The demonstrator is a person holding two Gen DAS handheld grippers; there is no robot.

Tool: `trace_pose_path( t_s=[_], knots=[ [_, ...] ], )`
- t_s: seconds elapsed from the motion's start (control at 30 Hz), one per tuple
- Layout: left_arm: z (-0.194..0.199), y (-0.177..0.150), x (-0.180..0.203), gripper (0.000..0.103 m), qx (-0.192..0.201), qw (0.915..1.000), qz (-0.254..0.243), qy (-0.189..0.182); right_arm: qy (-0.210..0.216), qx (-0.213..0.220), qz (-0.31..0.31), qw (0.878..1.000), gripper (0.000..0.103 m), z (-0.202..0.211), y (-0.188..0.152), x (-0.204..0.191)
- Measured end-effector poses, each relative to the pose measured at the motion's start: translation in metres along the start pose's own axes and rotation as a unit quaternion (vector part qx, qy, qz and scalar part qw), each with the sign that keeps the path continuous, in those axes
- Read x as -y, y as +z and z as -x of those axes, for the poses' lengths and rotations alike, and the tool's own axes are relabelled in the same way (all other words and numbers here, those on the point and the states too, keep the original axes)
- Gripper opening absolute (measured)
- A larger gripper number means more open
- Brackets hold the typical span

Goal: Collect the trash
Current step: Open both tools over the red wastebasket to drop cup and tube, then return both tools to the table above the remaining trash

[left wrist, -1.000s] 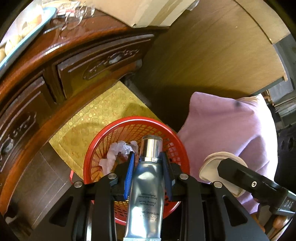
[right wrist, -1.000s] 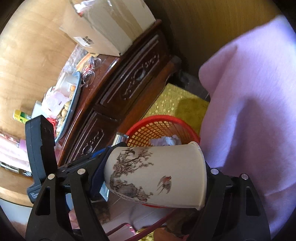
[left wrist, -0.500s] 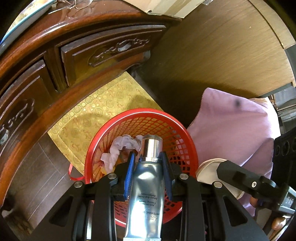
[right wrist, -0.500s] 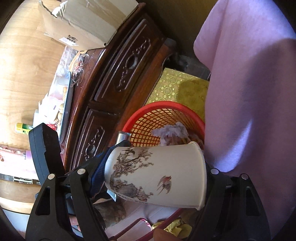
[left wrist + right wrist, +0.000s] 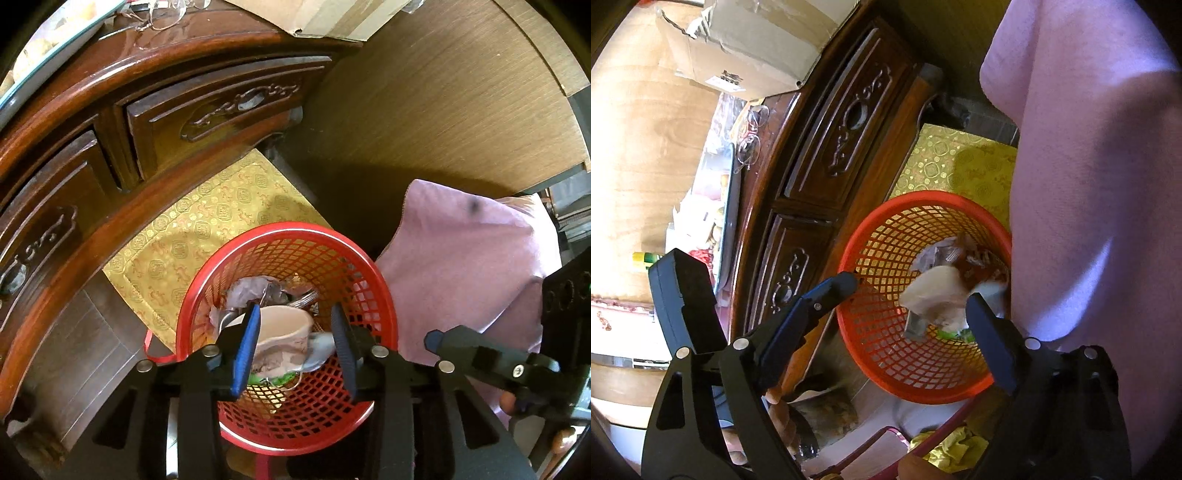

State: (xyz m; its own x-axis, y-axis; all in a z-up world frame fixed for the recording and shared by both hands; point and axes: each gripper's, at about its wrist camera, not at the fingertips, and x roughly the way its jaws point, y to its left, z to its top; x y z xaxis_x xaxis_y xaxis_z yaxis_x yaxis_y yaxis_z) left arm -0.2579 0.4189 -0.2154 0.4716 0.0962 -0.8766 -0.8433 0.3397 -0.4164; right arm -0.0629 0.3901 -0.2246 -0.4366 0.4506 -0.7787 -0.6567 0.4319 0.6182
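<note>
Both grippers are shown poised above the red mesh basket (image 5: 288, 332), each with jaws spread and nothing between the pads. The left gripper (image 5: 295, 343) is seen with its jaws parted over the basket's interior; these jaws have just been opening, and no object lies between them. The right gripper (image 5: 912, 295) is seen with jaws spread wide, likewise just opened further and empty.

The trash lies below the jaws, inside the basket. The printed paper cup (image 5: 284, 332) rests on its side, its mouth turned up toward the left wrist camera and its long axis roughly across the basket. The silver cosmetic tube (image 5: 916, 325) is partly seen beneath the cup in the right wrist view, pointing toward the near rim. Crumpled tissue (image 5: 247, 291) sits at the far side of the heap, with a scrap of something green under the cup.

Both items are judged to be deposited, so the coming move is judged to be a withdrawal upward, away from the basket rim, toward further trash. The left gripper is directly over the basket's centre; the right one stands over its near edge.

Surroundings: a carved dark-wood cabinet (image 5: 207, 107) stands just beside the basket, a gold patterned mat (image 5: 207, 229) lies under it, and a lilac cloth (image 5: 472, 266) hangs close on the other side. A cardboard box (image 5: 746, 40) and spectacles (image 5: 750, 144) rest on the cabinet top. Cabinet edge and cloth flank the exit path.
</note>
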Motion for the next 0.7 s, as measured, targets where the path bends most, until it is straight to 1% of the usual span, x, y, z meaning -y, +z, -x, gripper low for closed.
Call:
trace_pose_path(
  t_s=[0.1,0.13,0.23,0.3,0.37,0.43,0.5,0.57,0.63,0.7],
  knots=[
    [0.007,0.002,0.003,0.042,0.006,1.0000,-0.001,0.001,0.008,0.013,-0.003,1.000,0.085,0.014,-0.001,-0.001],
    [0.010,0.002,0.006,0.045,0.010,0.9999,-0.003,0.002,0.010,0.019,-0.003,1.000,0.085,0.020,-0.001,0.000],
    [0.023,0.005,0.019,0.048,0.029,0.9995,-0.016,-0.002,0.013,0.044,-0.001,0.999,0.085,0.042,-0.003,-0.001],
    [0.033,0.006,0.030,0.053,0.041,0.9987,-0.029,-0.010,0.010,0.059,0.002,0.998,0.085,0.056,-0.005,-0.002],
    [0.046,0.006,0.042,0.065,0.057,0.9975,-0.039,-0.016,0.010,0.074,0.006,0.997,0.085,0.071,-0.009,-0.003],
    [0.056,0.006,0.052,0.069,0.071,0.9964,-0.044,-0.017,0.013,0.092,0.014,0.996,0.085,0.089,-0.013,-0.004],
    [0.069,0.006,0.067,0.071,0.090,0.9941,-0.059,-0.014,0.016,0.117,0.023,0.993,0.085,0.111,-0.022,-0.003],
    [0.083,0.005,0.085,0.080,0.110,0.9905,-0.081,-0.012,0.003,0.147,0.033,0.988,0.085,0.134,-0.030,-0.003],
    [0.095,0.003,0.104,0.085,0.128,0.9865,-0.100,-0.016,-0.012,0.182,0.043,0.982,0.085,0.160,-0.039,-0.001],
    [0.104,-0.001,0.124,0.087,0.142,0.9823,-0.120,-0.023,-0.021,0.216,0.048,0.975,0.085,0.189,-0.051,0.006]
  ],
)
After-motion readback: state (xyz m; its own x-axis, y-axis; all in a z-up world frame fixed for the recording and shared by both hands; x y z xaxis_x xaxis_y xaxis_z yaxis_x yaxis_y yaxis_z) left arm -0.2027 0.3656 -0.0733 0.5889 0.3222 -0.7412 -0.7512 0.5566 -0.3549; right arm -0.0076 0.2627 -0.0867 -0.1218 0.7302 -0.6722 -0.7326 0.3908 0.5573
